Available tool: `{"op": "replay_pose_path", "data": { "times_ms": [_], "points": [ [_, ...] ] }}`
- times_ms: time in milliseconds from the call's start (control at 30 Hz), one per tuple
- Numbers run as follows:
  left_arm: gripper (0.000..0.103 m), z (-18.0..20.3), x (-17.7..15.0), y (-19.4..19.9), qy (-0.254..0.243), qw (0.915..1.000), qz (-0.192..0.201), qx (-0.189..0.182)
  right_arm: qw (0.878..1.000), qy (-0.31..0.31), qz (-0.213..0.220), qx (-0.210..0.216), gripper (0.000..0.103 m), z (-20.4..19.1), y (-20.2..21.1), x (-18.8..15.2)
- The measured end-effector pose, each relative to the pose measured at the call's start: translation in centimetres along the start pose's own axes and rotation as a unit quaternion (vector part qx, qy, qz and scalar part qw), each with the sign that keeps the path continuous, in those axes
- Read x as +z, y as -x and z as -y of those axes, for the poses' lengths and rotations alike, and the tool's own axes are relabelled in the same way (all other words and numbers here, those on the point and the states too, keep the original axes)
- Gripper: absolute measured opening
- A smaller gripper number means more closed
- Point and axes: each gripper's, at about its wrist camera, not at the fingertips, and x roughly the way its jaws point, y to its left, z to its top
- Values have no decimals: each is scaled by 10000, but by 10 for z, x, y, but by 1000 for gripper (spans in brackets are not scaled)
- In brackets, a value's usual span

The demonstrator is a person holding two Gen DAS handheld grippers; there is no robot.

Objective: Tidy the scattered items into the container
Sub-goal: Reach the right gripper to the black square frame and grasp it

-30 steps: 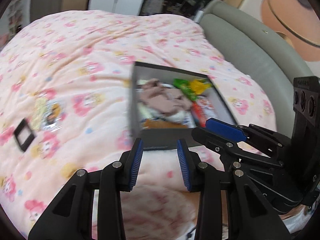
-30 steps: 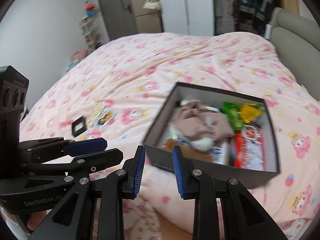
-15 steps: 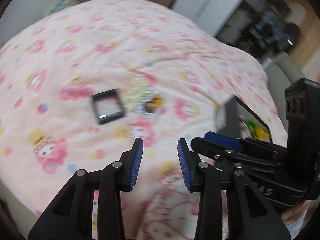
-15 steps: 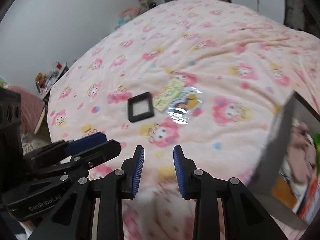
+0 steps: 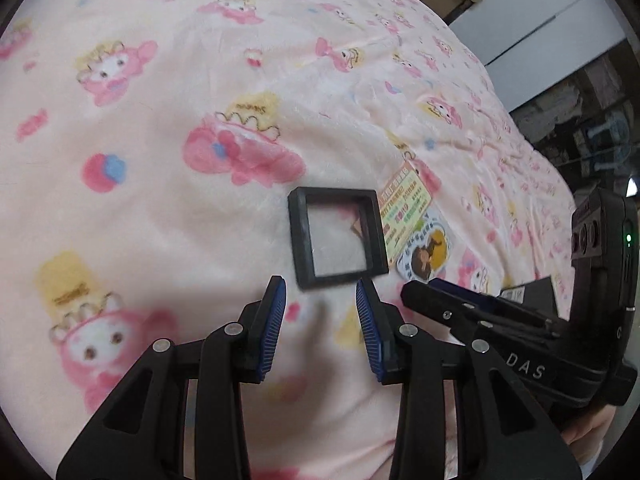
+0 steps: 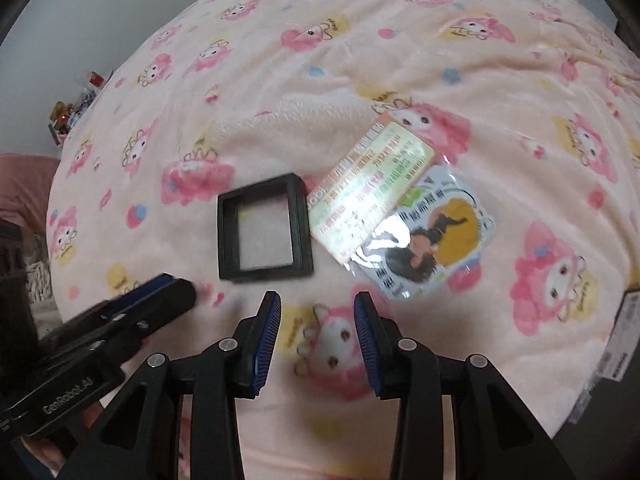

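A small black square frame box (image 5: 338, 238) with a clear window lies flat on the pink blanket; it also shows in the right wrist view (image 6: 264, 228). A colourful snack packet (image 6: 400, 208) lies just right of it, also in the left wrist view (image 5: 416, 228). My left gripper (image 5: 320, 308) is open and empty, just short of the frame box. My right gripper (image 6: 318, 316) is open and empty, below the frame box and the packet. Only a corner of the dark container (image 5: 528, 294) shows, and its edge shows in the right wrist view (image 6: 618, 344).
The pink cartoon-print blanket (image 6: 360, 60) covers the whole bed. The right gripper's body (image 5: 520, 328) sits at the right of the left wrist view. The left gripper's body (image 6: 100, 332) sits at the lower left of the right wrist view. Shelves and white cabinets stand beyond the bed.
Both grippers have swung left, away from the filled box, and moved down close to the frame box and packet. Both stayed open and empty.
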Motion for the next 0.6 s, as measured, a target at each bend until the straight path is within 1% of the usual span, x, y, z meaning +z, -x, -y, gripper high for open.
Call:
{"op": "replay_pose_path", "data": {
  "times_ms": [67,167,200,233,267,300,333,367,467,567,600],
  "points": [
    [36,-3,5,-9,221,9996,14,-161,10000,-19,50,-13,34,2,-5,7],
    [36,-9,12,-23,496,9985,97,-227,9999,-1,59,-111,34,5,-21,17],
    [36,-11,14,-28,540,9982,98,-222,10000,-26,-36,-54,34,8,-31,20],
    [33,-12,15,-34,571,9981,41,-229,9999,-93,-108,20,34,10,-36,20],
    [29,-13,15,-40,592,9979,-69,-235,9996,-169,-162,180,34,12,-41,19],
    [21,-13,14,-42,593,9979,-134,-241,9985,-251,-221,433,29,13,-45,16],
    [19,-11,13,-42,529,9982,-152,-218,9978,-269,-229,553,26,12,-46,13],
    [19,-7,10,-39,423,9988,-136,-193,9976,-228,-205,622,26,10,-44,9],
    [19,6,1,-24,241,9990,-165,-340,9973,-283,-15,674,26,11,-23,1],
    [19,28,-10,-4,-49,9982,-207,-559,9966,-256,372,683,26,12,20,-15],
    [19,37,-14,2,-155,9977,-206,-625,9960,-214,549,670,26,13,41,-26]
  ]
}}
